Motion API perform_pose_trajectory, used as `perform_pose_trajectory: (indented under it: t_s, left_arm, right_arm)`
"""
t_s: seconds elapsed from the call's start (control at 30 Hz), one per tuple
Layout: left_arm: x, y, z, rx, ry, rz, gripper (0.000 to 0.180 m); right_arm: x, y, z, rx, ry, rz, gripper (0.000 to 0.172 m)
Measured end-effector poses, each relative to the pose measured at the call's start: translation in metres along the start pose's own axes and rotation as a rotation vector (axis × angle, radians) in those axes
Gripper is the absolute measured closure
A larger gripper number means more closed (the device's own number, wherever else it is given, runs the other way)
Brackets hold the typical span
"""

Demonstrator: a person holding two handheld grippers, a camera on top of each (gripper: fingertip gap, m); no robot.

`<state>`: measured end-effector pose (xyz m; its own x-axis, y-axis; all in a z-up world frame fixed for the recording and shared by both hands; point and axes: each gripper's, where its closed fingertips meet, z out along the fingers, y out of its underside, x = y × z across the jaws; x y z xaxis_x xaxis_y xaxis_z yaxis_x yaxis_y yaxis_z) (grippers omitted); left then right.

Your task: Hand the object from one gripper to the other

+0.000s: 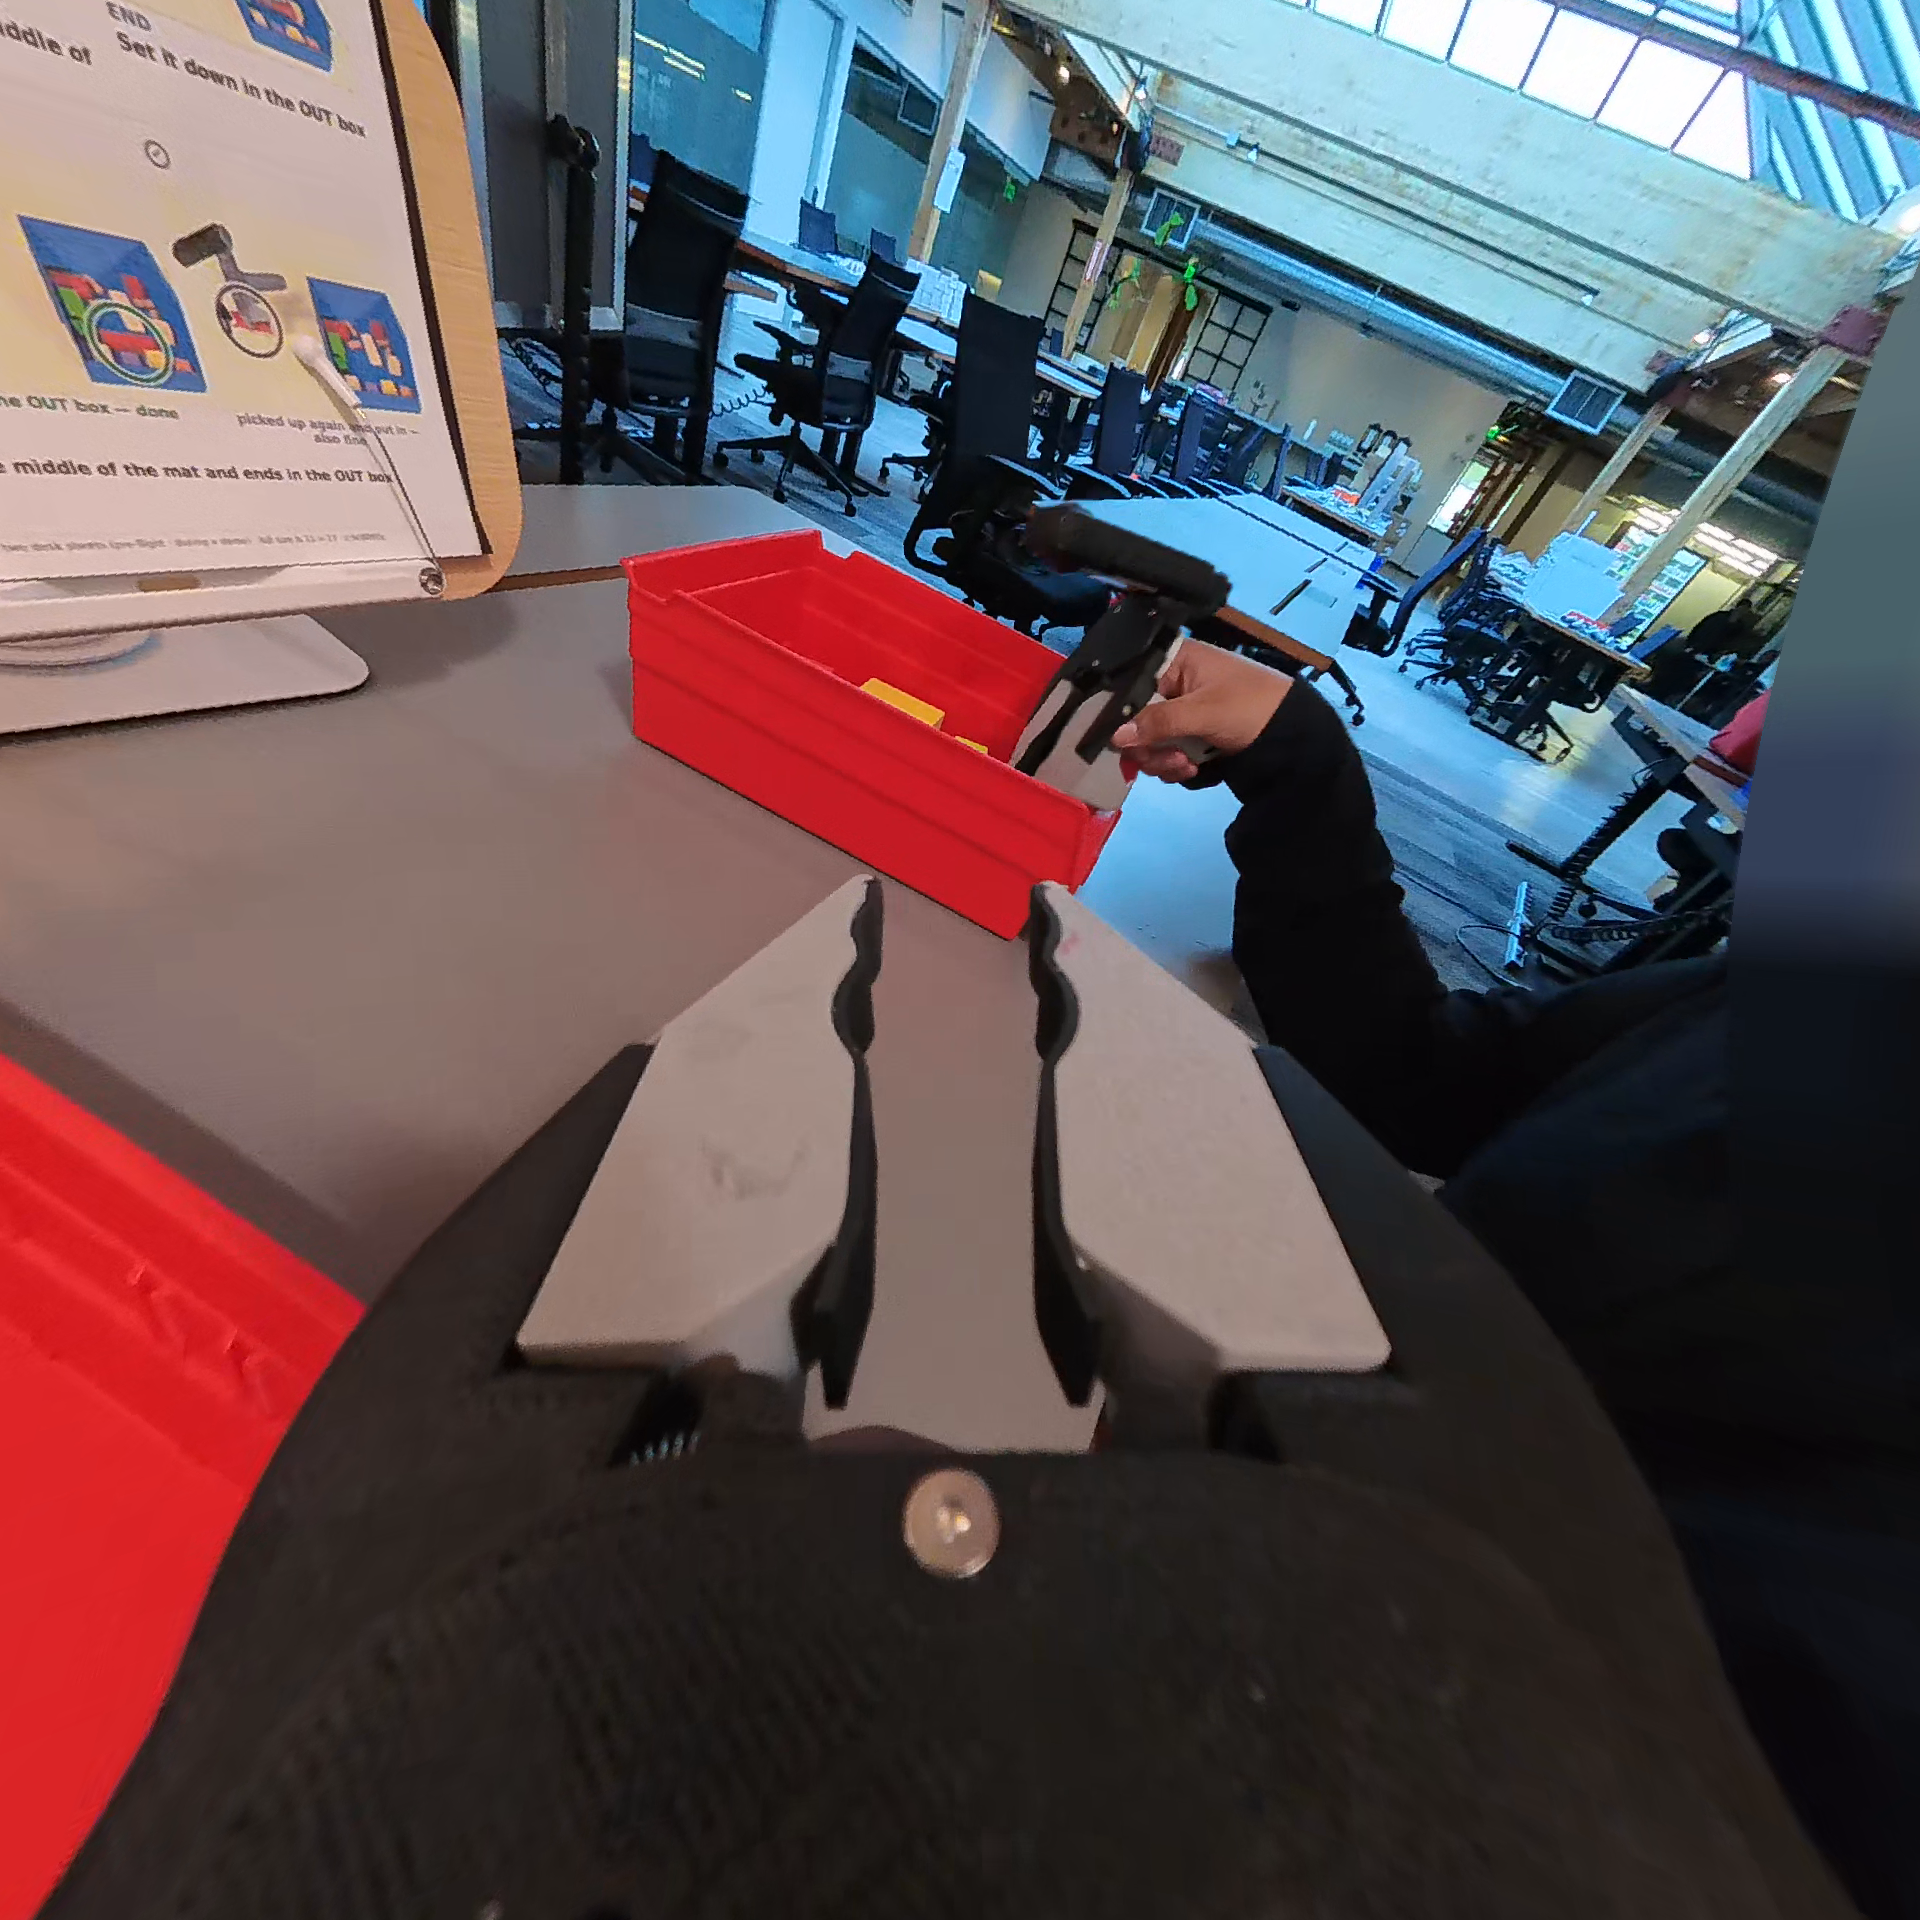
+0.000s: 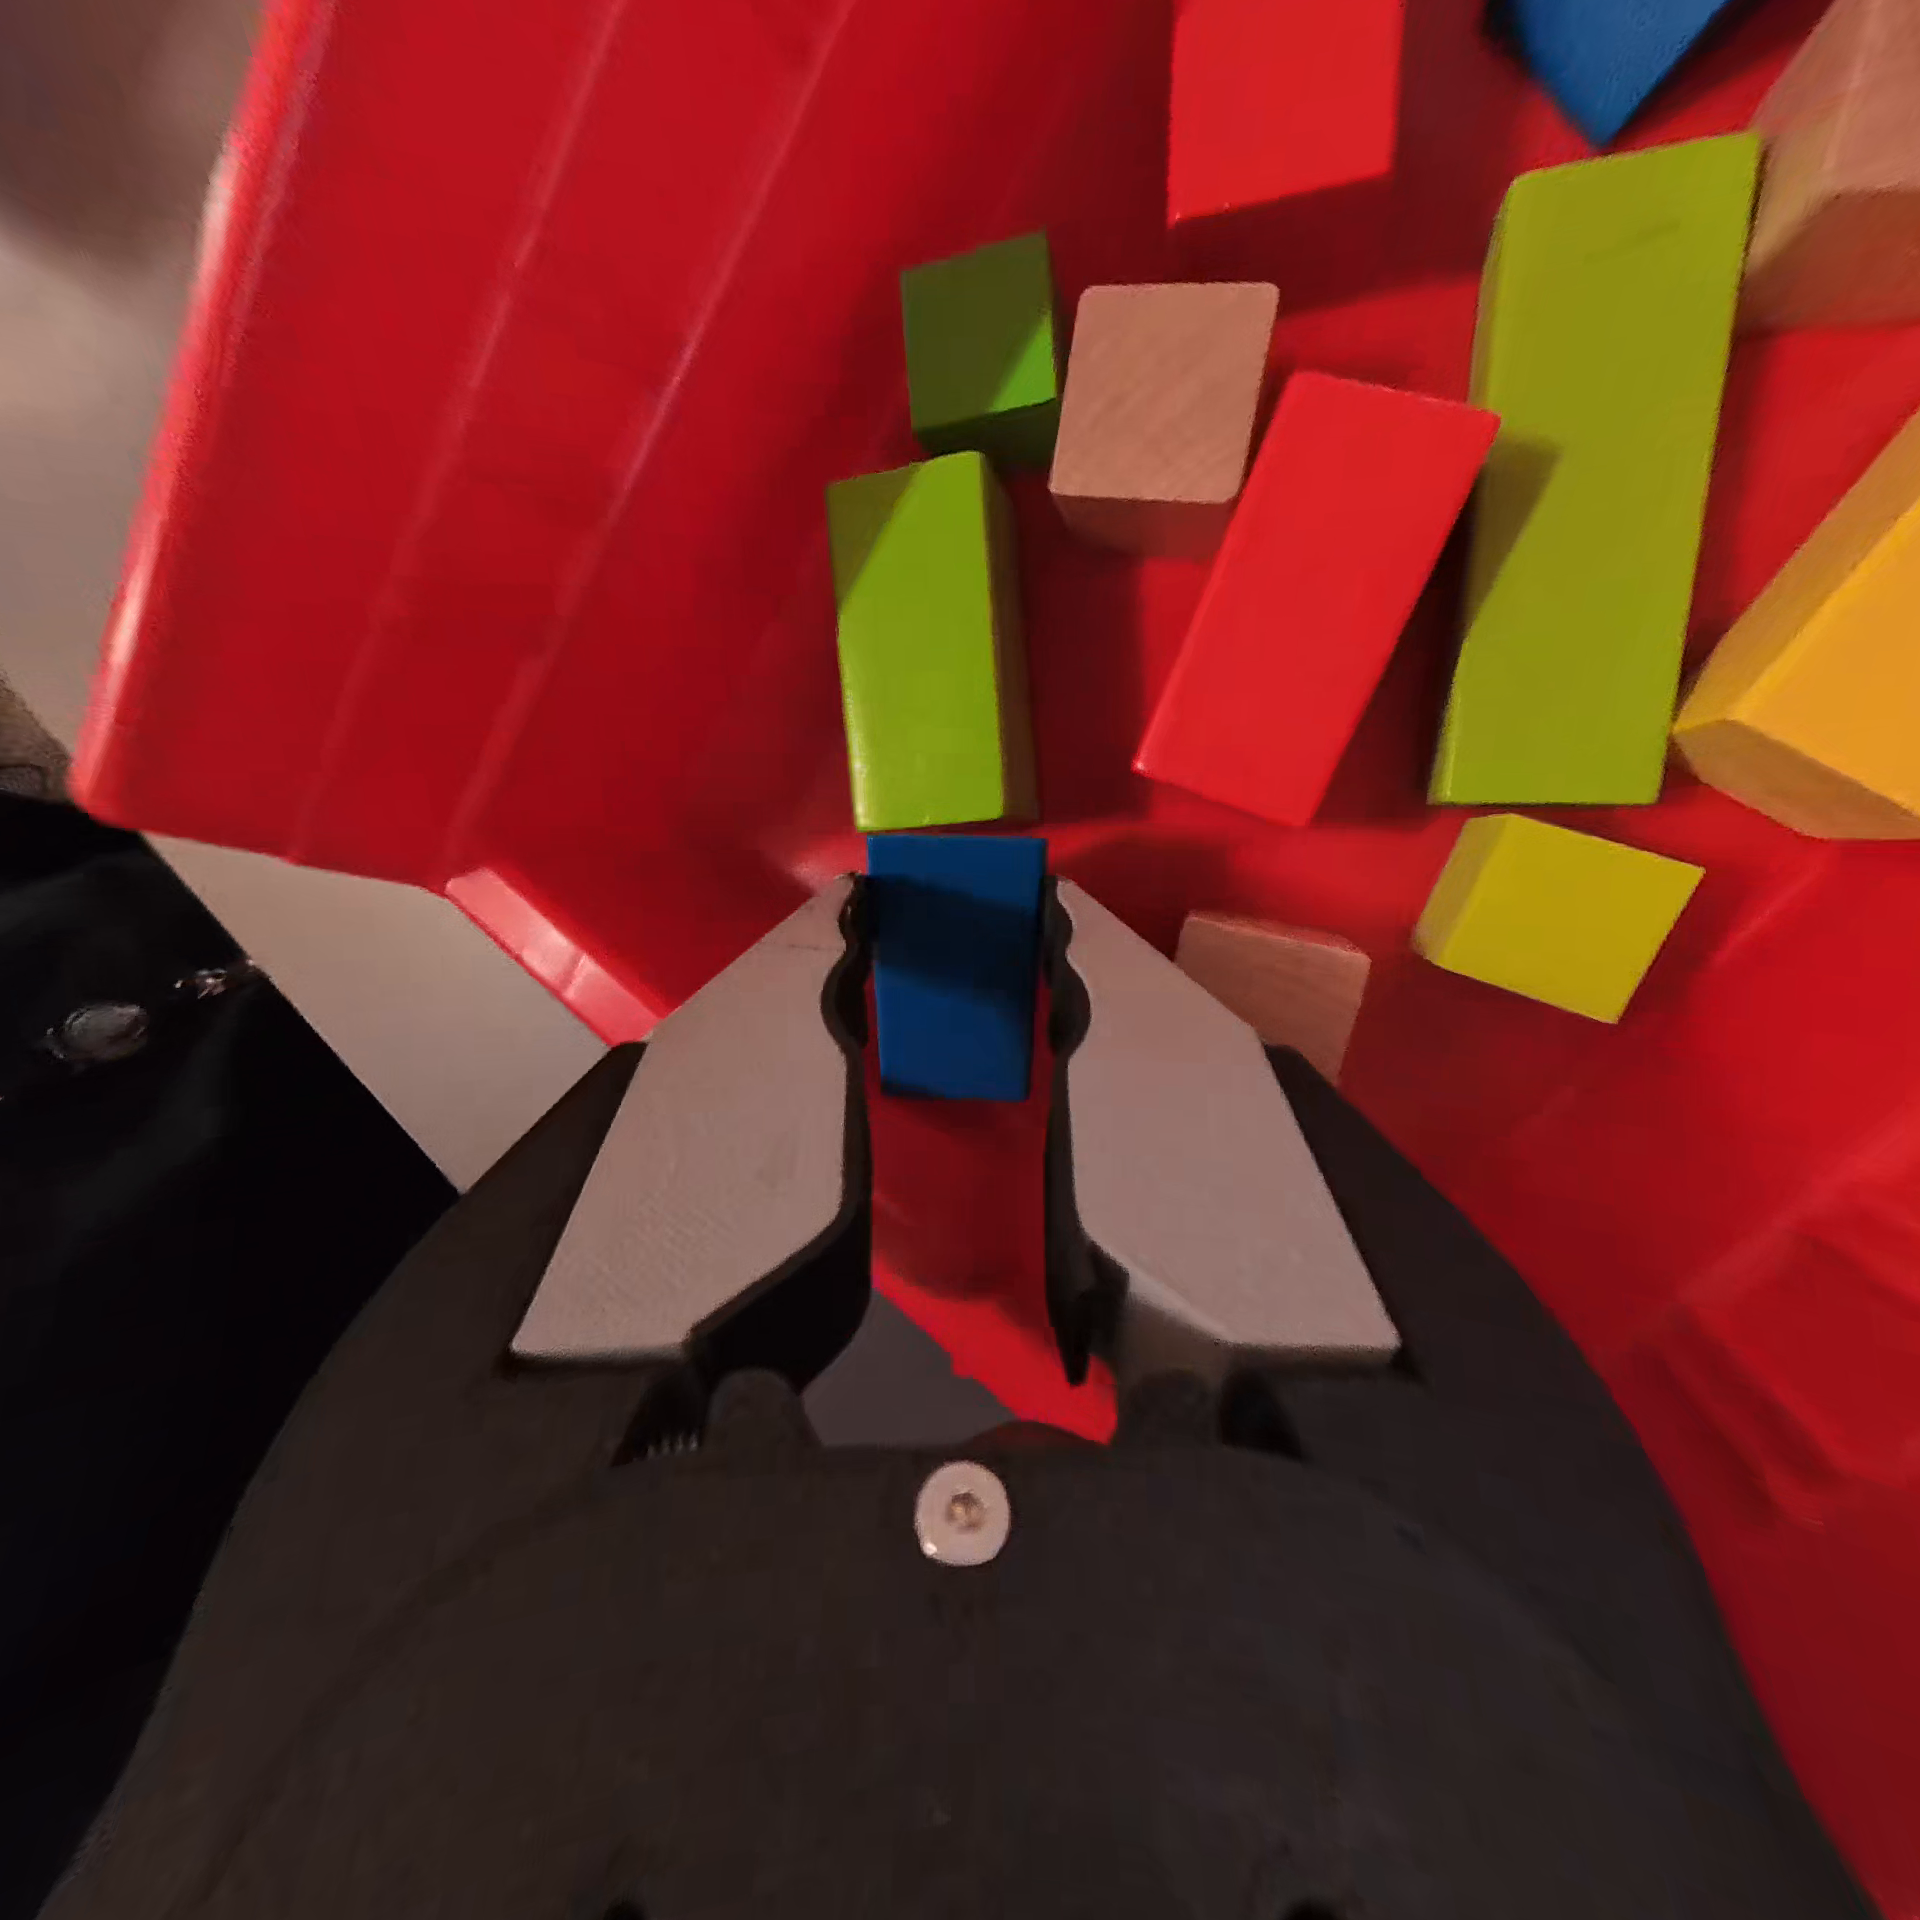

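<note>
Blue wooden block (image 2: 956, 966) sits in my R gripper (image 2: 954, 894) over the red bin (image 2: 468, 416); pads appear to press both long sides, slight blur; rigid, light, smooth paint; L gripper (image 1: 954, 899) part-open, empty; take protruding end.

Each tool (image 1: 954, 914) has pale grey wedge fingers (image 1: 748, 1122) lined with wavy black pads, a black body and one silver screw (image 1: 951, 1523); the person wears a black sleeve (image 1: 1320, 883).

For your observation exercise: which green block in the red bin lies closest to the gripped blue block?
The short upright green block, directly beyond the blue block; other greens lie farther off.
</note>
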<state>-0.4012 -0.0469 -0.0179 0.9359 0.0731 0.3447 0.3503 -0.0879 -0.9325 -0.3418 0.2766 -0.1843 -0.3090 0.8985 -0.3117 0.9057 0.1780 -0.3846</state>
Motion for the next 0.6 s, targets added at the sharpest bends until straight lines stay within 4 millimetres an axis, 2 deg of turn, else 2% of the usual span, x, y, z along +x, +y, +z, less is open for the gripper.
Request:
perform_pose_trajectory:
  t_s: [0.1, 0.4, 0.6]
  left_arm:
    - [-0.001, -0.001, -0.001, 0.002, -0.005, 0.002, 0.157]
    - [-0.002, 0.004, 0.002, -0.019, -0.009, 0.005, 0.157]
    - [-0.001, 0.003, 0.001, -0.02, -0.013, 0.009, 0.158]
  right_arm:
    - [0.009, 0.005, 0.003, -0.038, 0.032, 0.035, 0.14]
    - [0.033, 0.008, -0.015, -0.04, 0.248, 0.036, 0.142]
    - [0.034, 0.006, -0.016, -0.032, 0.247, 0.033, 0.142]
